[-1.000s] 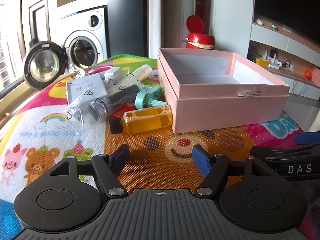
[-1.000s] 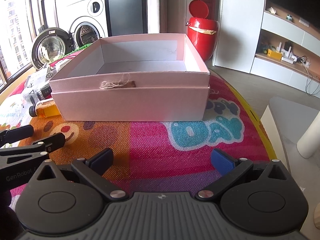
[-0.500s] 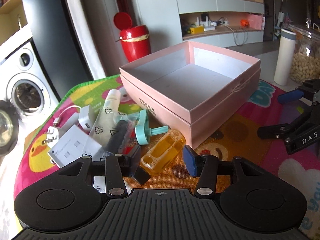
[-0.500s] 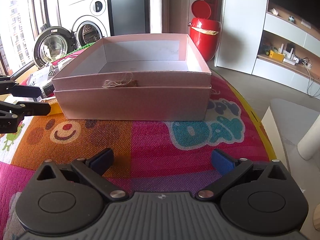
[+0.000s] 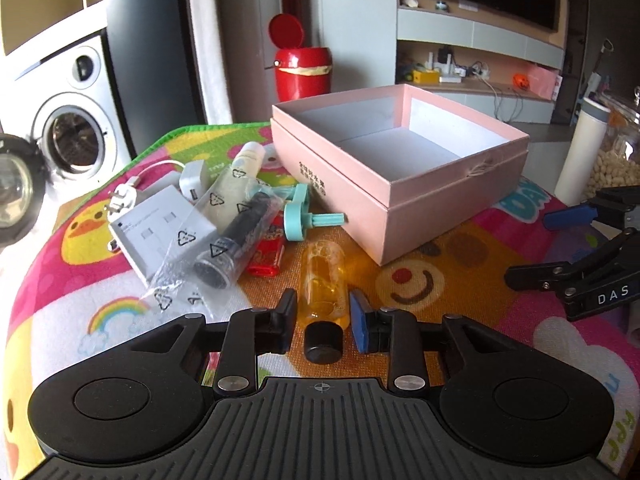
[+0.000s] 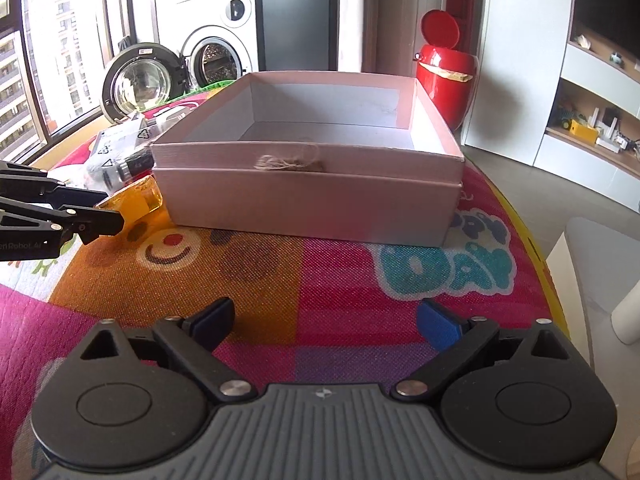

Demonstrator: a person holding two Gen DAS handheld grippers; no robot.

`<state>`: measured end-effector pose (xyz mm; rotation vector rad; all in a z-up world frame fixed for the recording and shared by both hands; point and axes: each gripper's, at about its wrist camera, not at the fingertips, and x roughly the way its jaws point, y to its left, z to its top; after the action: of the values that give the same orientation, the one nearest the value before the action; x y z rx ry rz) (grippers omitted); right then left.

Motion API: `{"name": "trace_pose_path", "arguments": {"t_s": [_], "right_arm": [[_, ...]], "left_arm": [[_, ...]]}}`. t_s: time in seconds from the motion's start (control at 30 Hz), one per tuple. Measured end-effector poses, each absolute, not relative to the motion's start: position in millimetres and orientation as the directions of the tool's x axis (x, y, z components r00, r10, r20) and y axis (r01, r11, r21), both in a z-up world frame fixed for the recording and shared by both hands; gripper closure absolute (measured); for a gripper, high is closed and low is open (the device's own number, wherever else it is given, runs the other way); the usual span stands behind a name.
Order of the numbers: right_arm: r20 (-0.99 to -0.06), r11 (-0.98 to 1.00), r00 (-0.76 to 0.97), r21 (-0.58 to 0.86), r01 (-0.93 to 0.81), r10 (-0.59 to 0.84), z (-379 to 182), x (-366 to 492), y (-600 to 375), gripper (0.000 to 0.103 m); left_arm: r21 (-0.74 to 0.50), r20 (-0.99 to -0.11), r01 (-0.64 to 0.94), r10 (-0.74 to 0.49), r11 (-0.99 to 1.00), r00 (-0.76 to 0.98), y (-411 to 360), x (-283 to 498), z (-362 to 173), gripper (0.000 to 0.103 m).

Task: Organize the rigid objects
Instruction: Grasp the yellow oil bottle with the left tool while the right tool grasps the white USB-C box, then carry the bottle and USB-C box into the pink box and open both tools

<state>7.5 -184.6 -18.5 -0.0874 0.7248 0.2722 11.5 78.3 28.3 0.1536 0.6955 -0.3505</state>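
1. Two claws are in your hands. Your left claw (image 5: 323, 320) sits low over the play mat (image 5: 460, 320), its fingers narrowed around the amber bottle (image 5: 324, 280) — pads just beside or touching the glass near the black cap; you cannot tell from these views whether they press it.
2. Your right claw (image 6: 326, 320) hovers over the mat with its fingers spread wide and nothing between them.
3. That bottle lies on its side on the mat, cap toward you, just in front of the pink box's near corner.
4. Left of the bottle lies a heap: a red lighter (image 5: 266, 256), a dark tube in a clear bag (image 5: 236, 240), a white charger box (image 5: 160, 232), a teal spool (image 5: 300, 218), and further back a white plug with cable (image 5: 120, 200) and a pale bottle (image 5: 244, 164).
5. Beyond sits the pink box (image 5: 400, 204) — open, lid nested underneath, with nothing visible inside and a twine knot (image 6: 290, 162) on one wall.
6. Farthest off stand a red bin (image 6: 446, 76) and a washing machine (image 6: 216, 40) with its door open.
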Motion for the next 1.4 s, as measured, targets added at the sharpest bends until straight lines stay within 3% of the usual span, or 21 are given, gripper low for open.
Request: {"name": "trace_pose_path", "arguments": {"t_s": [0.17, 0.3, 0.43, 0.5, 0.8, 0.87, 0.9, 1.23, 1.4], "right_arm": [[-0.611, 0.897, 0.718, -0.027, -0.441, 0.334, 8, -5, -152, 0.025], [-0.564, 0.832, 0.708, -0.063, -0.551, 0.426, 43, 2, -110, 0.025], [-0.568, 0.77, 0.647, -0.037, -0.637, 0.509, 69, 35, -56, 0.023], [-0.589, 0.76, 0.627, -0.033, -0.649, 0.51, 74, 64, -20, 0.016], [-0.743, 0.771, 0.547, -0.067, -0.634, 0.385, 33, 149, 86, 0.019], [-0.762, 0.768, 0.531, -0.072, -0.637, 0.369, 29, 149, 87, 0.032], [-0.766, 0.76, 0.519, -0.062, -0.647, 0.38, 31, 147, 84, 0.033], [-0.582, 0.717, 0.597, -0.033, -0.696, 0.552, 103, 37, -24, 0.034], [-0.534, 0.763, 0.661, -0.045, -0.645, 0.528, 109, -14, -96, 0.035]], "left_arm": [[0.024, -0.627, 0.248, -0.179, 0.969, 0.758, 111, -22, 29, 0.071], [-0.007, -0.627, 0.199, -0.16, 0.98, 0.763, 136, -36, 28, 0.071], [-0.128, -0.619, 0.153, -0.2, 0.98, 0.76, 160, -39, 21, 0.07], [-0.147, -0.611, 0.136, -0.198, 0.98, 0.766, 162, -38, 21, 0.07], [-0.211, -0.631, 0.106, -0.218, 0.972, 0.744, 161, -30, 19, 0.07], [-0.223, -0.633, 0.098, -0.221, 0.97, 0.742, 162, -30, 17, 0.069], [-0.219, -0.634, 0.101, -0.22, 0.97, 0.741, 161, -31, 16, 0.069], [-0.206, -0.63, 0.067, -0.184, 0.976, 0.755, 150, -29, 19, 0.071], [-0.157, -0.575, 0.168, -0.229, 0.973, 0.786, 129, -43, 33, 0.071]]}}
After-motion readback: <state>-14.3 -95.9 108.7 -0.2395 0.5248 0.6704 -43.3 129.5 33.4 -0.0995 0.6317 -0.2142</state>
